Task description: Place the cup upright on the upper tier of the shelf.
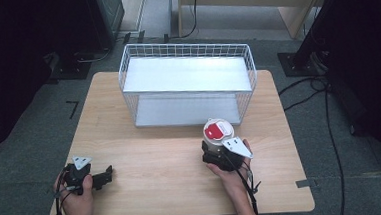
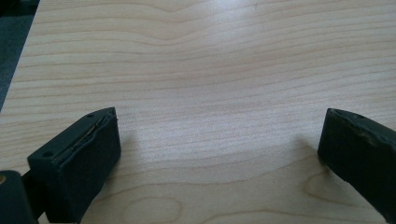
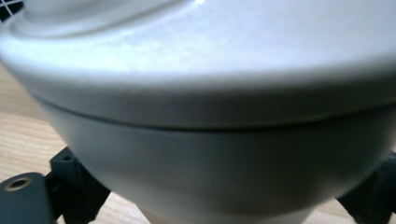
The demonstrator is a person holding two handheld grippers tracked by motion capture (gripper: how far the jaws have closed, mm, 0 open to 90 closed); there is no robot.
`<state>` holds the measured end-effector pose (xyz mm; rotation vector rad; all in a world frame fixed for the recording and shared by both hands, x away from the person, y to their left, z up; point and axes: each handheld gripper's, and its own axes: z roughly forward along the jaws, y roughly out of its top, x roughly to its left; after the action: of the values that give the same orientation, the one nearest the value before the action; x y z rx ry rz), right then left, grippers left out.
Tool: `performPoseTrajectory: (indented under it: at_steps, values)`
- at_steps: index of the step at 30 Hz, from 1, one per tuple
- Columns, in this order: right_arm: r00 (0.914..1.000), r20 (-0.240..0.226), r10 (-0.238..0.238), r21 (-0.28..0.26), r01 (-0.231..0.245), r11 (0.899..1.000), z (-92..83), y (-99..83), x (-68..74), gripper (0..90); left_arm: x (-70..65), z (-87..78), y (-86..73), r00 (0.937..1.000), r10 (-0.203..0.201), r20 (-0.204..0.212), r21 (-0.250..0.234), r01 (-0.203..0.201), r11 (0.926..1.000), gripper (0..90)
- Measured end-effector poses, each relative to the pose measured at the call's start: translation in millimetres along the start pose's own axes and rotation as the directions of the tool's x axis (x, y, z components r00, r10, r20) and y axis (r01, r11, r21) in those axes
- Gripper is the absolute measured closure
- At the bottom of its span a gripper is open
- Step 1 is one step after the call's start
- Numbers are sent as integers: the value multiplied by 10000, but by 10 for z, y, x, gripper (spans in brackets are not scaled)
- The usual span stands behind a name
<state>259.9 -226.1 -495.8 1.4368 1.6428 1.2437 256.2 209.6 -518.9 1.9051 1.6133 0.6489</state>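
Wooden table (image 1: 146,155) bearing a white wire basket (image 1: 187,82) at its far centre. Before the basket's right front corner stands the white cup (image 1: 218,136) with red-marked lid, which my right gripper (image 1: 216,153) pinches at both sides. My left gripper (image 1: 102,177) rests near the left front edge, jaws spread over bare wood.

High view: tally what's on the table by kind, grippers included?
Wire shelf basket: 1
White container with red lid label: 1, between the right gripper's jaws
Handheld grippers: 2, left gripper and right gripper
Total: 4
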Motion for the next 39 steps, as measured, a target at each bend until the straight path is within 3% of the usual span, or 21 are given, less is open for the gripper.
performPoseTrajectory:
  at_steps: [13, 23, 39]
  values:
    - [9991, 368, -185, -811, 215, 9965, 90, -84, 35, 92, -1, 0, 0, 10000, -3, -5, 0, 3, 10000, 0]
    - [9986, 524, -90, -1021, 143, 9947, 84, -86, 47, 95, 0, 0, 0, 10000, 0, -3, 3, 0, 10000, 0]
    - [9987, 446, -251, -1764, 326, 9838, -30, 258, 86, 96, 0, 0, 1, 10000, 1, -4, 6, -1, 10000, 0]
